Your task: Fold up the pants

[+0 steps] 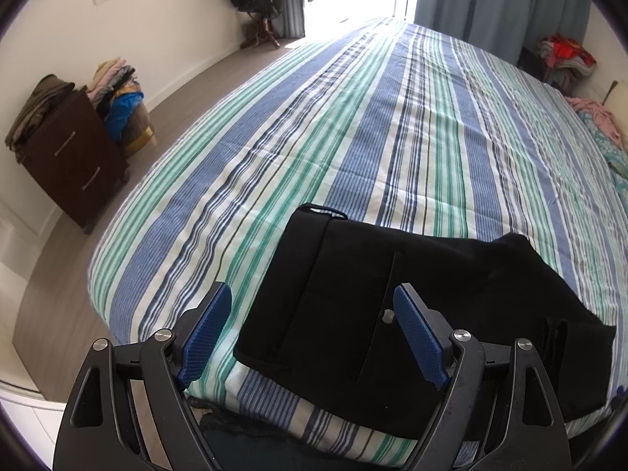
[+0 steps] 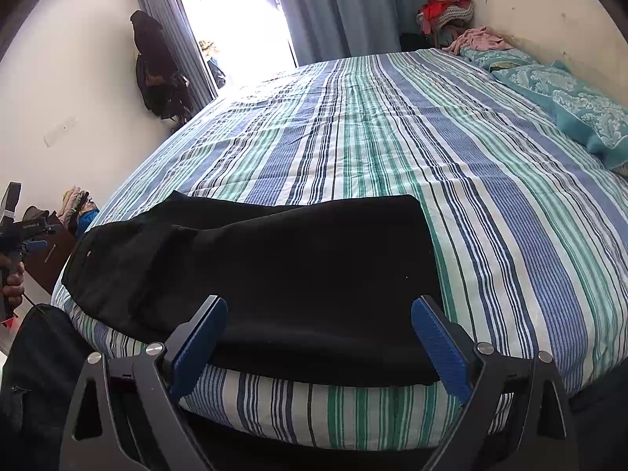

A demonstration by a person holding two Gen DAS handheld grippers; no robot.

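Black pants (image 1: 412, 306) lie folded lengthwise along the near edge of a striped bed (image 1: 353, 137). My left gripper (image 1: 314, 294) hovers open above their waistband end, blue pads spread wide with nothing pressed between them. In the right wrist view the pants (image 2: 274, 274) stretch from the waistband at left to the leg end at right. Over the near edge of that leg end, my right gripper (image 2: 320, 308) stands open, its pads apart and clear of the cloth. The left gripper (image 2: 23, 243) and the hand holding it show at the far left edge.
A dark wooden drawer chest (image 1: 74, 165) piled with clothes stands left of the bed by the wall. Teal pillows (image 2: 569, 106) and a pink garment (image 2: 479, 39) lie at the head of the bed. A coat rack (image 2: 157, 66) stands near the bright window.
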